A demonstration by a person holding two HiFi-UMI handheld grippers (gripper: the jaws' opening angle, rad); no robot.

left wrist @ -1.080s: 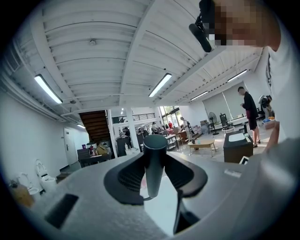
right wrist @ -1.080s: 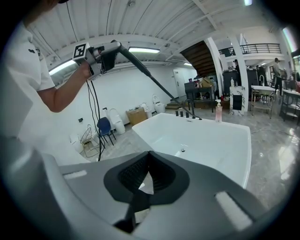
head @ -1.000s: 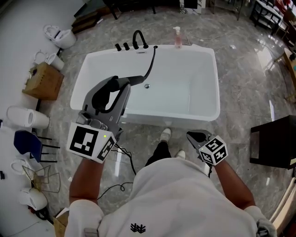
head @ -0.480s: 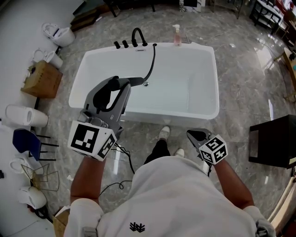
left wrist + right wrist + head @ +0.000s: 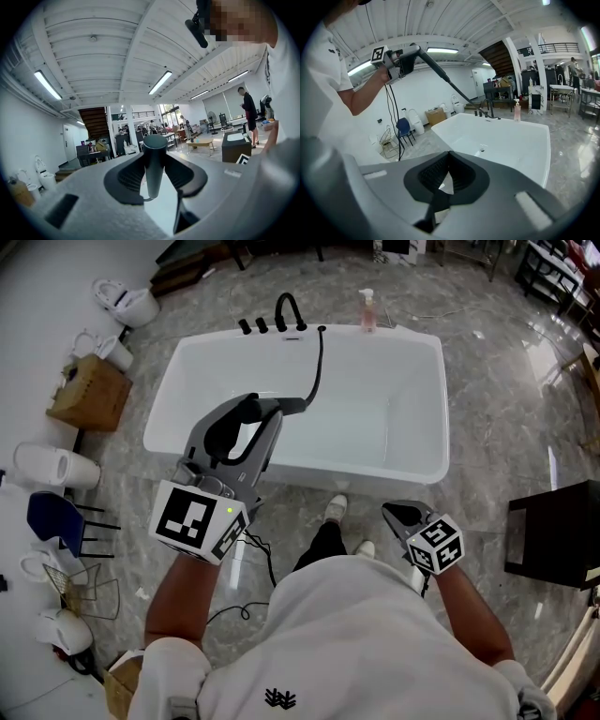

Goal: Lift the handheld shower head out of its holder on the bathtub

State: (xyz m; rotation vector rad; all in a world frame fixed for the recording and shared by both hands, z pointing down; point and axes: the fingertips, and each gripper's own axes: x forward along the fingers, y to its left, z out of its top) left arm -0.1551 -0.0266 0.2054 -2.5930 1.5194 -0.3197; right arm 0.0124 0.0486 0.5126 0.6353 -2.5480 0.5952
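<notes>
The dark handheld shower head [image 5: 289,407] is up off the tub, its black hose [image 5: 319,362] curving back to the fittings by the black faucet [image 5: 288,311] on the far rim of the white bathtub [image 5: 434,468]. My left gripper [image 5: 258,412] is shut on its handle. In the left gripper view the handle [image 5: 154,159] stands as a dark cylinder between the pads of that gripper [image 5: 154,174]. The right gripper view shows the shower head [image 5: 435,67] held high above the bathtub [image 5: 534,140]. My right gripper [image 5: 401,517] hangs low by the near tub wall, shut and empty [image 5: 443,182].
A soap bottle [image 5: 367,311] stands on the far rim. Toilets [image 5: 124,304], a cardboard box [image 5: 89,395] and a blue chair [image 5: 54,526] line the left side. A black table [image 5: 555,532] is at the right. The person's shoes [image 5: 335,512] are near the tub wall.
The left gripper with the shower head has drifted slightly in the head view; the hold is the same. The right gripper has not moved.
</notes>
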